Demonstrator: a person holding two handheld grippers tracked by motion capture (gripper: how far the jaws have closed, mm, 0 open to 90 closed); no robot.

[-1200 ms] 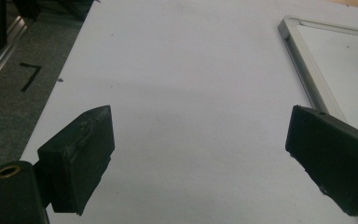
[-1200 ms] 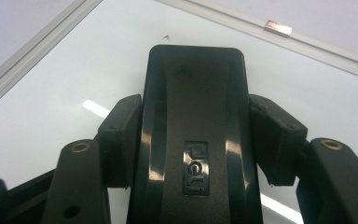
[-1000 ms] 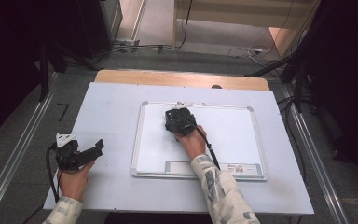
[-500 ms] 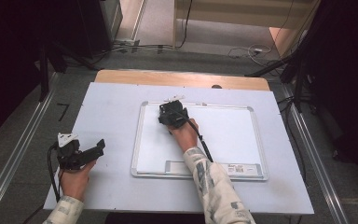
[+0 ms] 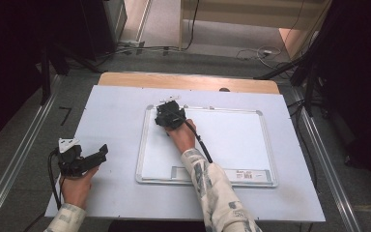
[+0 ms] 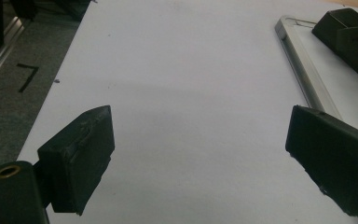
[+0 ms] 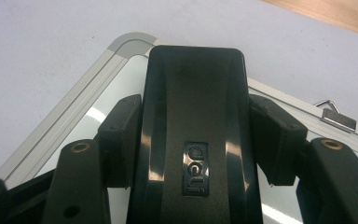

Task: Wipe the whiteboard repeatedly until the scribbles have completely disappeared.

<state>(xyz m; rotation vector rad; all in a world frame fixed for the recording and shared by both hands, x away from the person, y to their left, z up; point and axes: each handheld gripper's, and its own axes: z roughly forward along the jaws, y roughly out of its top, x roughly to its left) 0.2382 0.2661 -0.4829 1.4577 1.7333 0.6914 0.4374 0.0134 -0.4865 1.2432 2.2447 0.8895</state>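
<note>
From the high view, you sit at a pale blue-white table point(image 5: 111, 125) with a strip of bare wood point(image 5: 188, 81) along its far edge, on a grey floor with metal rails at left and right, cables on the floor beyond and dark room to both sides. A whiteboard point(image 5: 232, 140) with a silver frame lies flat right of the table's centre. Your right gripper point(image 5: 168, 115) sits over the board's far left corner, its cable running back along your patterned sleeve point(image 5: 212, 188). Your left gripper point(image 5: 84, 159) rests near the table's near left edge, well apart from the board. In the left gripper view, your left gripper's two black pads point(image 6: 81, 161) stand wide apart with nothing but bare table between them; the board's silver frame runs up the right side, with the other gripper's dark shape at top right. In the right gripper view, your right gripper point(image 7: 196, 135) is clamped on a black board eraser point(image 7: 196, 93), pads pressing its two long sides; the eraser lies on the board at its rounded corner, and a small metal hanger clip point(image 7: 338, 116) sits on the frame at right.
</note>
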